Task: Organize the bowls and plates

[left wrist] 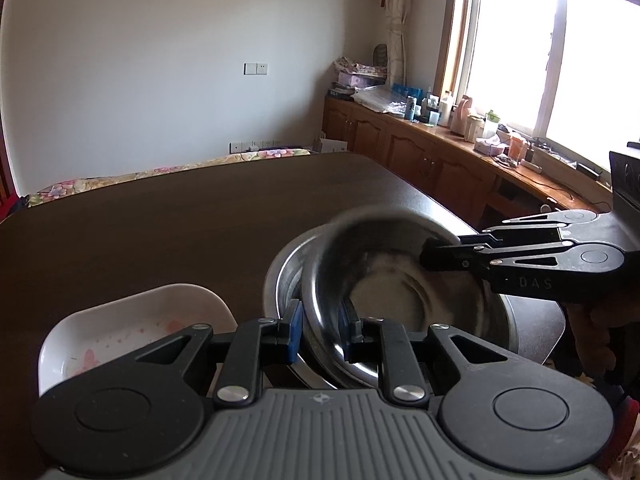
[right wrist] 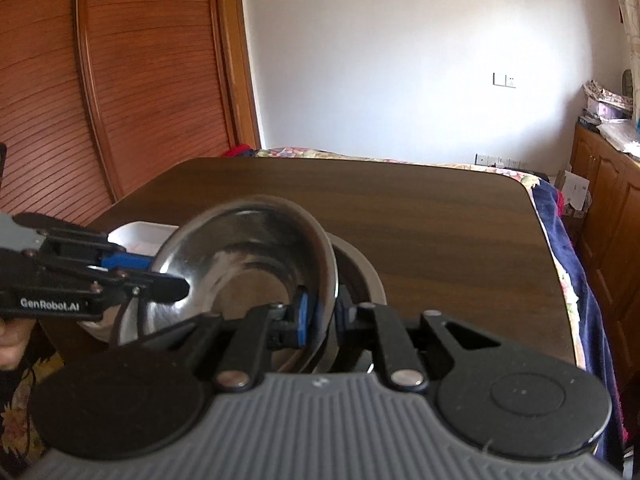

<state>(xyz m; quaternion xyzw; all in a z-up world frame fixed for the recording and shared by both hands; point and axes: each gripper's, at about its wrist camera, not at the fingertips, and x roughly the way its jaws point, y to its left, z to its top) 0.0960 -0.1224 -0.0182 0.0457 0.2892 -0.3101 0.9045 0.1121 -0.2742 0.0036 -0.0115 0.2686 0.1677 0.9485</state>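
- Bowls of steel sit stacked on our dark surface (left wrist: 168, 216): the small bowl (left wrist: 384, 276) tilts inside the big bowl (left wrist: 280, 280).
- Our left gripper (left wrist: 320, 330) and right gripper (right wrist: 320, 312) have fingers pinching the small bowl's rim from opposite sides.
- White dish (left wrist: 132, 320) lies just left.

Both the left gripper (left wrist: 320, 330) and right gripper (right wrist: 320, 316) are black-linked, silver-riveted, blue-padded, with ribbed grey bodies
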